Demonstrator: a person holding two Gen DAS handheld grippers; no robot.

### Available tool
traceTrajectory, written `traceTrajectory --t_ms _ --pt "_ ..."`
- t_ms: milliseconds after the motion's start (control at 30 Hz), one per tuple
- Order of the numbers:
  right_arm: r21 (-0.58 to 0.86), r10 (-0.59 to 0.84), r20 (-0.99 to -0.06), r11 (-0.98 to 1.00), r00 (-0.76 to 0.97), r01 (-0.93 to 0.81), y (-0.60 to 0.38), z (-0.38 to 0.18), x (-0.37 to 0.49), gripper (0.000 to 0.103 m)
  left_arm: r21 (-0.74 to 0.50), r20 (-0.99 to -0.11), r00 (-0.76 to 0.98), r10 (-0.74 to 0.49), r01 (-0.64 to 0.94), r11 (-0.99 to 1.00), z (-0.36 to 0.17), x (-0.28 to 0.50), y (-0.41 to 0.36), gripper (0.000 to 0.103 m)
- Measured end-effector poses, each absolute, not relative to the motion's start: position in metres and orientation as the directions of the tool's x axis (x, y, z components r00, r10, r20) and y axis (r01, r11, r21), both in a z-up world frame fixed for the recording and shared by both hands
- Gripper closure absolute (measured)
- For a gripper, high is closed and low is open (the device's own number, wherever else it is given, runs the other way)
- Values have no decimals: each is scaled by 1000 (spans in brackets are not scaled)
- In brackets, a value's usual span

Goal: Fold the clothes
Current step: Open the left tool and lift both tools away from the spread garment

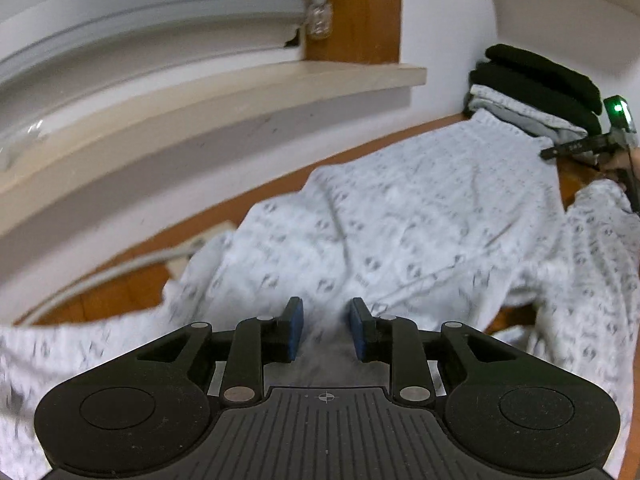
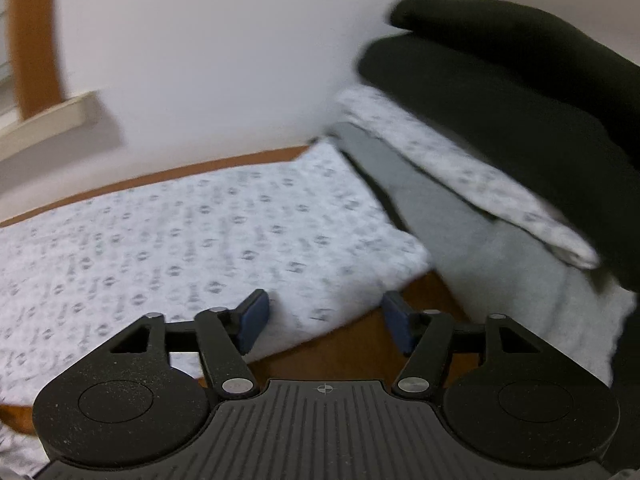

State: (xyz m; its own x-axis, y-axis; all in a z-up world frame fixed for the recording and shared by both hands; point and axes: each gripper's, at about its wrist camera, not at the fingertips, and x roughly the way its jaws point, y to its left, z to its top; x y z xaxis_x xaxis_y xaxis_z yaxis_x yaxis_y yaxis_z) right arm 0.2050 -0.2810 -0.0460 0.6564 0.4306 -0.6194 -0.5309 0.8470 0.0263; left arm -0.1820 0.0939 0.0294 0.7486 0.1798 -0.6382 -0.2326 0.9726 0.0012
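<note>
The patterned white shirt (image 1: 400, 216) is spread over the wooden surface (image 2: 360, 344). Left gripper (image 1: 326, 330) sits low over its near edge, jaws slightly apart with fabric between. Right gripper (image 2: 324, 324) hovers at the shirt's corner, jaws wide apart, beside the folded stack (image 2: 500, 128).

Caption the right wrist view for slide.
Open right gripper straddling corner of patterned white garment beside folded clothes stack.

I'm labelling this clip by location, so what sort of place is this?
Probably a room in a home, at a wooden table pushed against a white wall. A window sill runs just above it, a patterned white garment lies spread out, and a stack of folded clothes sits in the corner.
</note>
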Motion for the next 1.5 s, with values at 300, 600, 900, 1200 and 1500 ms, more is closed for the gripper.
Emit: traceTrajectory --t_ms 300,600,900,1200,1500 --pt "-22 513 -550 780 659 -625 -242 -20 164 39 -17 -608 773 181 -241 970 20 -215 98 68" --pt "-27 670 -576 558 469 -829 -164 -24 94 38 -34 -596 782 182 -252 967 19 -241 101 61" --pt "42 680 -595 558 428 -828 -171 -34 102 27 -33 -591 786 182 -249 968 19 -262 103 53" --pt "21 664 -602 569 444 -822 -171 -36 100 21 -32 -550 783 291 -368 929 36 -299 123 20" --pt "25 665 -602 569 443 -822 -172 -35 100 20 -127 -505 751 425 -552 824 65 -356 209 4"
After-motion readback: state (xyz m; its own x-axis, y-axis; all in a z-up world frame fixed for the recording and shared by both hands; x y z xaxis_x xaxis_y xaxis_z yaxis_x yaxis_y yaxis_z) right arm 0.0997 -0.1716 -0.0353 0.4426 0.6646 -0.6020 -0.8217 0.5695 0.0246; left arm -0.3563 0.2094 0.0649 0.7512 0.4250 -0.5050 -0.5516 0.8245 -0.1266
